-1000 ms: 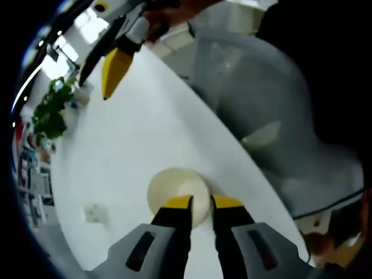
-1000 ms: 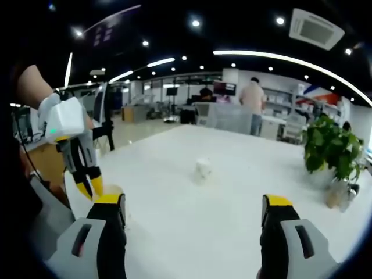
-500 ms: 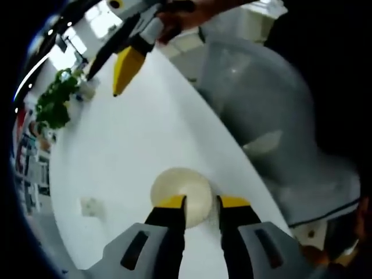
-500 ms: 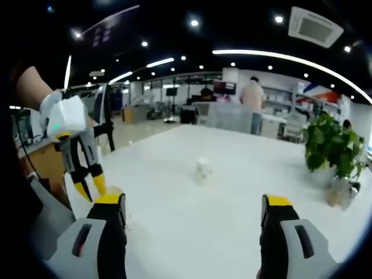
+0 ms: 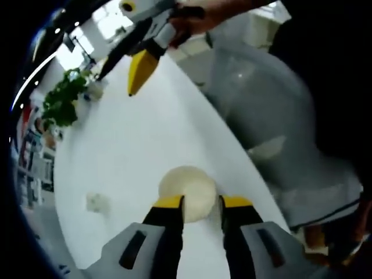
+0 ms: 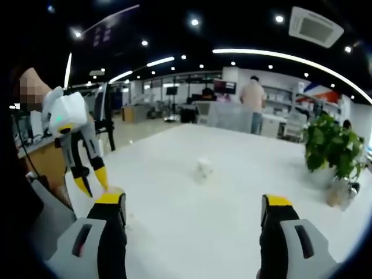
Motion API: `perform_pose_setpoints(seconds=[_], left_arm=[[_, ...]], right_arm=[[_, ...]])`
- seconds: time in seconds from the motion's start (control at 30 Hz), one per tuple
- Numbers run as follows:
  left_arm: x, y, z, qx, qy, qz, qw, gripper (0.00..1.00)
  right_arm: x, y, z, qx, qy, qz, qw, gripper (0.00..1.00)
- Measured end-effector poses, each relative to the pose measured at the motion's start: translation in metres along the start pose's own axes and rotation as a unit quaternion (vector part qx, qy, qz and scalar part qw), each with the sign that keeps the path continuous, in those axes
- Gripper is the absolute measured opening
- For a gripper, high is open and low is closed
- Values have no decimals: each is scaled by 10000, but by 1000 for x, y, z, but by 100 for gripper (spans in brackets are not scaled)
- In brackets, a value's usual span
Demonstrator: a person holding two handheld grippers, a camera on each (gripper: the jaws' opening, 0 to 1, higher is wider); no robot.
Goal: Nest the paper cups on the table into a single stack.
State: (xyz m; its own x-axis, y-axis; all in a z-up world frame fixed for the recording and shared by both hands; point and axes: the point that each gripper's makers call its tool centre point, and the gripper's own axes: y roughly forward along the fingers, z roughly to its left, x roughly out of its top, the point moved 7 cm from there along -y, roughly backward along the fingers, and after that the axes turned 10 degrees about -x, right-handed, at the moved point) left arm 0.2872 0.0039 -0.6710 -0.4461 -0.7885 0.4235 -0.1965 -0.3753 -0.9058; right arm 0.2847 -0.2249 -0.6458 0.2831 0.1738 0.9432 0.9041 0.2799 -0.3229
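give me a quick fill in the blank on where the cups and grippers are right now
The right gripper has its jaws wide ____.
The left gripper hovers over a paper cup near the table's ____.
A second, small white cup stands near the ____ of the table.
A potted ____ sits at the far right.

Missing: open; edge; middle; plant

In the left gripper view we look down, close over the white table, edge running toward 5 o'clock. In the right gripper view we look flat across the same table toward 12 o'clock.
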Motion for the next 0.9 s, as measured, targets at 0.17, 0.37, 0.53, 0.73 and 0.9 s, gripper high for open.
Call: perform_pose_setpoints(seconds=[0.17,0.37,0.53,0.73,0.9], left_arm=[[-4,-12,1,374,-293,-294,9984,36],[-9,-26,-4,886,-931,-954,9871,41],[-17,-33,-10,1166,-1158,-1174,9794,43],[-25,-50,-9,1783,-1701,-1718,9538,50],[-28,-59,-12,2003,-1918,-2080,9380,53]], right_arm=[[6,-2,1,17,-94,19,10000,94],[8,-4,0,12,-100,39,9999,94],[11,-6,1,-3,-125,50,9999,94],[11,-8,4,-2,-84,99,9999,93],[11,-9,5,-9,-16,111,9999,93]])
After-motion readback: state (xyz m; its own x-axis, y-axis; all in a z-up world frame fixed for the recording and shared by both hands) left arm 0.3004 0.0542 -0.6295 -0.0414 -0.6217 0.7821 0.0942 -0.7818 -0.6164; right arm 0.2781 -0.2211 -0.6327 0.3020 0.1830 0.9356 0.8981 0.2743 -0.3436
